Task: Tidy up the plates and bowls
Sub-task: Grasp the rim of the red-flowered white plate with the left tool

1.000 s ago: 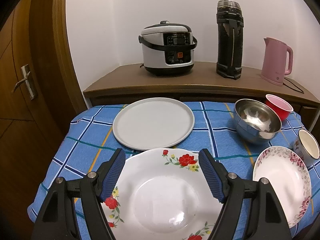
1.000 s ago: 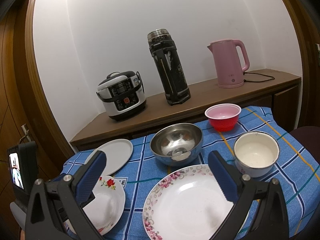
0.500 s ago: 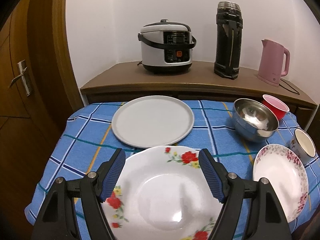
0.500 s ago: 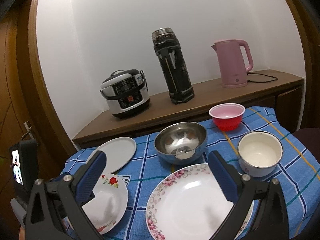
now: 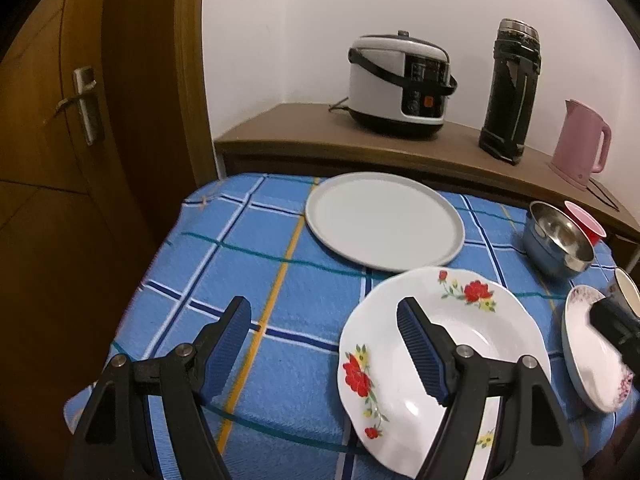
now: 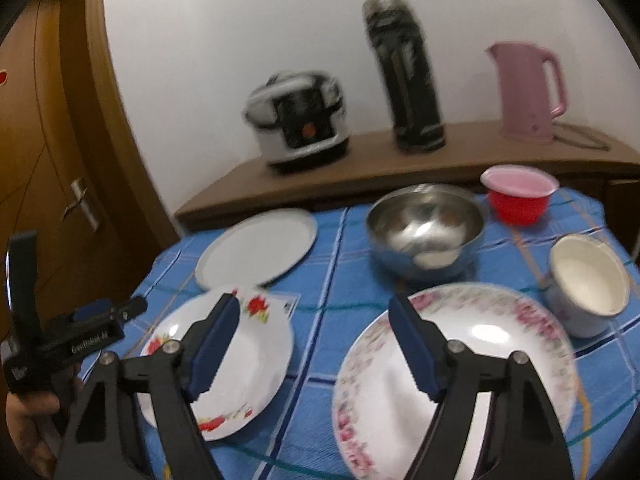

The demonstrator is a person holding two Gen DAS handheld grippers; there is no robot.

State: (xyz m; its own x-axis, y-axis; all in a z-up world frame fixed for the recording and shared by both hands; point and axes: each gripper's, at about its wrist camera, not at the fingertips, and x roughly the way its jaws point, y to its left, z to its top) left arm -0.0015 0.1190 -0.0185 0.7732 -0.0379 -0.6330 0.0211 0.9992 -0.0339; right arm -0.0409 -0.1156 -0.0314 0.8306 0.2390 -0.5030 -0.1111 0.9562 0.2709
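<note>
A white plate with red flowers (image 5: 472,320) (image 6: 260,340) lies at the table's front left. My left gripper (image 5: 324,348) (image 6: 116,308) is open above bare cloth just left of it, its right finger over the plate's left part. Right of that plate lies a pink-flowered plate (image 5: 588,364) (image 6: 480,360). My right gripper (image 6: 314,344) hovers over the gap between the two plates with its jaws closing and nothing between them. Behind are a flat grey plate (image 5: 384,220) (image 6: 256,248), a steel bowl (image 5: 558,240) (image 6: 424,228), a red bowl (image 6: 518,196) and a white mug (image 6: 588,280).
The table wears a blue checked cloth (image 5: 256,280). A wooden sideboard (image 5: 304,132) behind it carries a rice cooker (image 5: 400,88), a black flask (image 5: 510,92) and a pink kettle (image 5: 580,152). A wooden door (image 5: 80,120) stands to the left. A hand (image 6: 32,420) holds the left gripper.
My left gripper has slid left, so the red-flowered plate now sits right of its jaws. The right gripper's jaws have narrowed, and it has dipped and swung left; its view is blurred.
</note>
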